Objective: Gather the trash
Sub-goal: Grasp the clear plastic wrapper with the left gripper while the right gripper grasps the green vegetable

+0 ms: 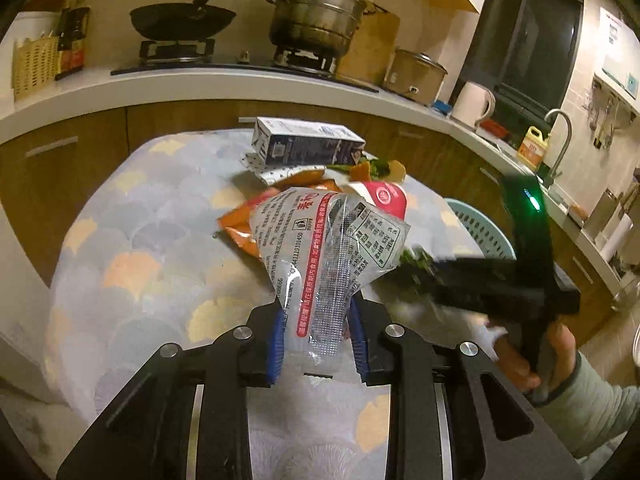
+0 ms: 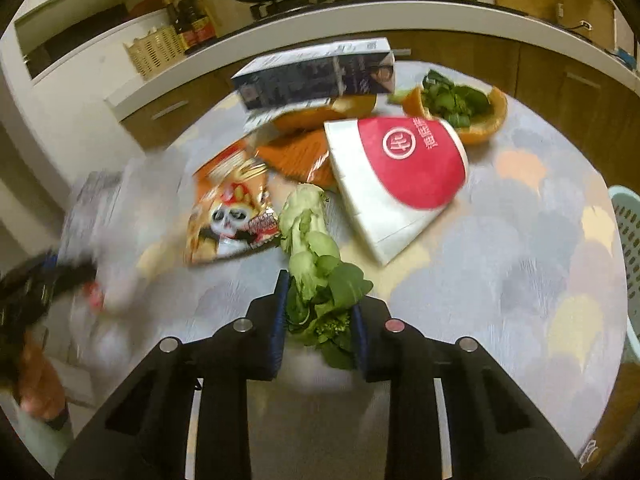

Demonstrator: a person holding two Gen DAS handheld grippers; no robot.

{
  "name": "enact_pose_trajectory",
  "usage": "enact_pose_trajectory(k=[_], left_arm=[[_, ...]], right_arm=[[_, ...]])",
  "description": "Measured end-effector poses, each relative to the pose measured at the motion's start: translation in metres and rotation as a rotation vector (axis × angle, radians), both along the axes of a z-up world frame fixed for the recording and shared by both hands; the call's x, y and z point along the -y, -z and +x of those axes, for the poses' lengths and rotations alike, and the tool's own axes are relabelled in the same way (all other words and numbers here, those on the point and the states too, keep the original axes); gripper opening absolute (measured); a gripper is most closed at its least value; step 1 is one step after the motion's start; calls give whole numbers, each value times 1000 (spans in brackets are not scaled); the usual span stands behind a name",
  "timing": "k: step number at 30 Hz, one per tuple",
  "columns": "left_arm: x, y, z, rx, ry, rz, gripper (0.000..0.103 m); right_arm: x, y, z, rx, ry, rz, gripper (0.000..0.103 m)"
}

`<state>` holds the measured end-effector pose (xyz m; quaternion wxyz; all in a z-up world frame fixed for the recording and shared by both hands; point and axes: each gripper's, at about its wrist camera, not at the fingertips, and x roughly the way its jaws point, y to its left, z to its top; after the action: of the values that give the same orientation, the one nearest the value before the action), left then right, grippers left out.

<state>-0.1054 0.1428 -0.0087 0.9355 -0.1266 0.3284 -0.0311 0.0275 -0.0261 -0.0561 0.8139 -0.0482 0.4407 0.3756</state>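
1. Step in hand: both grippers have just taken a piece of trash from the table (image 2: 500,248). The left gripper (image 1: 318,320) pinches the lower end of a clear wrapper (image 1: 332,248), which stands up off the table between its blue pads. The right gripper (image 2: 320,312) is closed on the leafy end of a vegetable stalk (image 2: 316,248), whose pale end points away toward the pile.

2. Still on the table: a snack bag (image 2: 232,208), a red-and-white paper cup (image 2: 404,176), a carton (image 2: 316,76) resting on the pile, and orange peel with greens (image 2: 464,108) at the far side.

3. The next move, judging by the task, is to carry both pieces to the pale blue basket (image 2: 628,264), which sits just off the table's right edge. Each grip should hold until the piece is over the basket's rim.

4. Room: the near half of the table is bare, and the right gripper has an open path to the basket. The left gripper must cross past the right one, seen in its view just beside the wrapper, so the two could collide. The wrapper is light and may flap or snag on the pile.
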Motion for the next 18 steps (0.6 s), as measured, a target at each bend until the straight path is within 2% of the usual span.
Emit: enact_pose_trajectory(k=[4,7,8,9,10,11,18], left_arm=[[-6,-5,-1,22,-2,-40,25],[-5,-8,-2,34,-4,-31,25],[-5,-8,-1,34,-3,-33,25],[-4,-9,-1,35,-1,-34,25],[-3,-10,0,37,1,-33,25],[-2,-12,0,39,3,-32,25],[6,-18,11,42,26,-16,25]], right_arm=[[12,1,-25,27,-13,-66,24],[15,6,-39,39,-42,-94,27],[17,7,-41,46,-47,-95,29],[17,7,-41,53,-51,-98,36],[16,7,-39,53,-54,-99,47],[15,7,-37,51,-49,-94,50],[1,10,-28,76,-63,-98,53]])
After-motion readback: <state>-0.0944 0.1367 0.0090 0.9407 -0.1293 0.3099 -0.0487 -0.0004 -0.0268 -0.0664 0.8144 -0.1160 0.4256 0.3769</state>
